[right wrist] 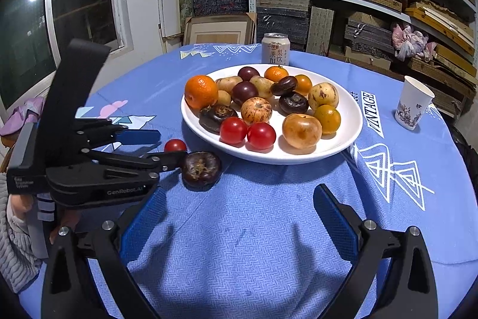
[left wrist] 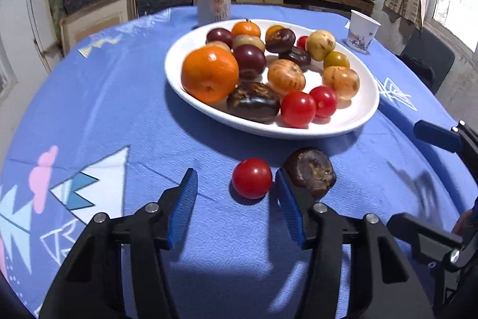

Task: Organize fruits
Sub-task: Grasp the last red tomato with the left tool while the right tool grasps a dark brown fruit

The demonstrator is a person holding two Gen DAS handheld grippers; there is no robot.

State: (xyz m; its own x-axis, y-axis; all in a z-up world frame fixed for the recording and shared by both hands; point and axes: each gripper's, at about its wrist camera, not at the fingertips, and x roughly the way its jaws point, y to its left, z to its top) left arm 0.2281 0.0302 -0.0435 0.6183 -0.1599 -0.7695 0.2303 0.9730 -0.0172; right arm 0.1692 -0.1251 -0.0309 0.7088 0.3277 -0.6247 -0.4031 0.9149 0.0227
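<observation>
- Here, in the left wrist view, the left tongs [left wrist: 236, 184] stand apart over the blue-clothed desk [left wrist: 119, 97], with a red cherry tomato [left wrist: 251, 178] lying on the cloth between the two blue pads, nearer the right one; neither pad presses on it.
- A dark brown water chestnut [left wrist: 310, 172] lies on the cloth just outside the right pad, close against it.
- Beyond both, a white plate [left wrist: 352, 115] holds the other fruit: a large orange [left wrist: 210, 73], two more red tomatoes, dark and pale round fruits.
- A drink can [left wrist: 214, 5] stands behind the plate, a paper cup [left wrist: 362, 32] off to the right.
- The right tongs appear at the right edge.
- In the right wrist view, the right tongs [right wrist: 239, 217] are wide open over bare cloth, holding nothing.
- The left tongs reach in from the left, their tips at the tomato and the chestnut, which lie near the plate's rim.
</observation>
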